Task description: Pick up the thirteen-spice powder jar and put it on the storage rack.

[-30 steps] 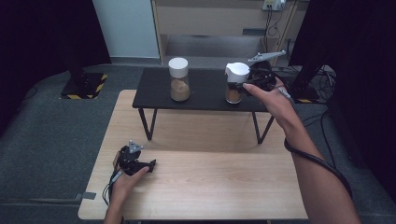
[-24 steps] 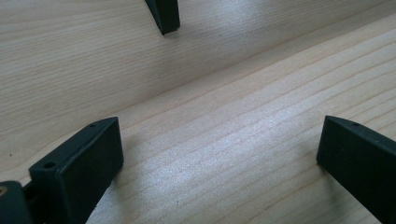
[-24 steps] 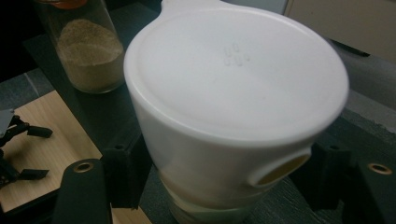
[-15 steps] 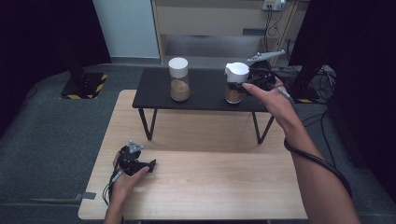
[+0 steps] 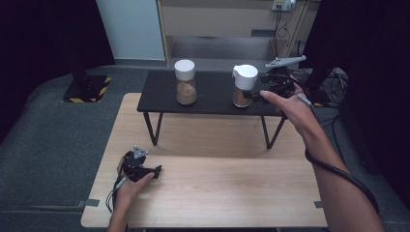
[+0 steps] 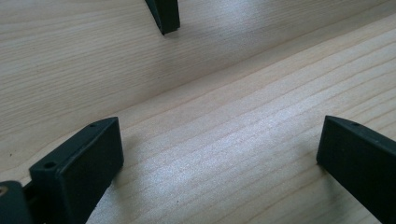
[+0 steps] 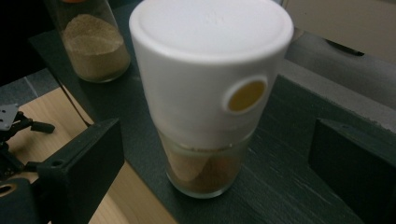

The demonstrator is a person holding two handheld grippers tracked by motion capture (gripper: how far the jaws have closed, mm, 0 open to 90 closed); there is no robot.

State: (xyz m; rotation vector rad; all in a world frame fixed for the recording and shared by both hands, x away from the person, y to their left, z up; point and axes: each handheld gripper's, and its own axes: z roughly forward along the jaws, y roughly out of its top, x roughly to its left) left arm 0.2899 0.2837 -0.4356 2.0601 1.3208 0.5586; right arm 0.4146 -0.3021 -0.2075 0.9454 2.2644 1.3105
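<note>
Two glass jars with white lids and brown powder stand on a low black table (image 5: 212,104). The left jar (image 5: 185,82) shows at the top left of the right gripper view (image 7: 91,39). The right jar (image 5: 243,86) has a round hole in its lid (image 7: 244,95). My right gripper (image 5: 258,95) is open, its jaws on either side of that jar (image 7: 210,93) without touching it. My left gripper (image 5: 153,172) rests on the wooden table (image 5: 217,193) at the front left, open, with bare wood between its jaws (image 6: 219,154).
The black table stands on thin legs (image 5: 151,128) at the far half of the wooden table. A black table leg's foot (image 6: 164,16) shows ahead of the left gripper. Grey carpet (image 5: 53,140) surrounds the table. A cabinet (image 5: 217,19) stands behind.
</note>
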